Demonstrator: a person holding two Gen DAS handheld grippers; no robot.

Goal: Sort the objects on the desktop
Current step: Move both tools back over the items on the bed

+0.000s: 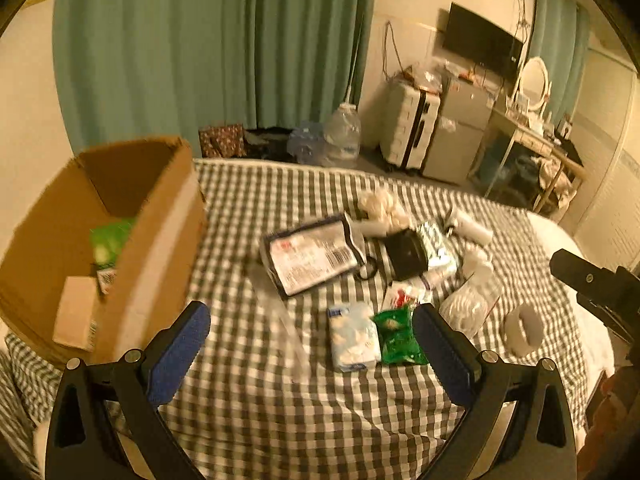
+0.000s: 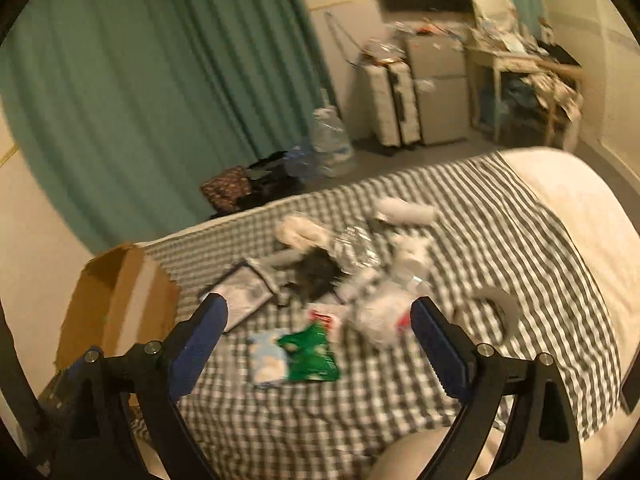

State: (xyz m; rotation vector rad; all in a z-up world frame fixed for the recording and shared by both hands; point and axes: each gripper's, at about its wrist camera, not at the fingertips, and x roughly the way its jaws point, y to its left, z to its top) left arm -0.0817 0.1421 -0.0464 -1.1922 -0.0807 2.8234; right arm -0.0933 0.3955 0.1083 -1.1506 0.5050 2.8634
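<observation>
A pile of small items lies on a checked cloth (image 1: 280, 400): a flat printed pouch (image 1: 312, 258), a pale blue tissue pack (image 1: 354, 336), a green packet (image 1: 398, 338), a black object (image 1: 406, 254), a clear bag (image 1: 466, 308) and a tape roll (image 1: 522, 330). An open cardboard box (image 1: 156, 224) stands at the left with a green pack (image 1: 108, 240) inside. My left gripper (image 1: 310, 320) is open and empty above the cloth. My right gripper (image 2: 320, 312) is open and empty above the green packet (image 2: 312, 354) and tissue pack (image 2: 266, 356). The box (image 2: 120, 300) shows at its left.
The cloth covers a bed with a white mattress edge (image 2: 580, 216) at the right. Beyond are a green curtain (image 1: 200, 48), water jugs (image 1: 342, 136), a suitcase (image 1: 408, 128), a grey cabinet (image 1: 460, 128) and a cluttered desk (image 1: 536, 136). The right gripper's body (image 1: 600, 284) shows at the right edge.
</observation>
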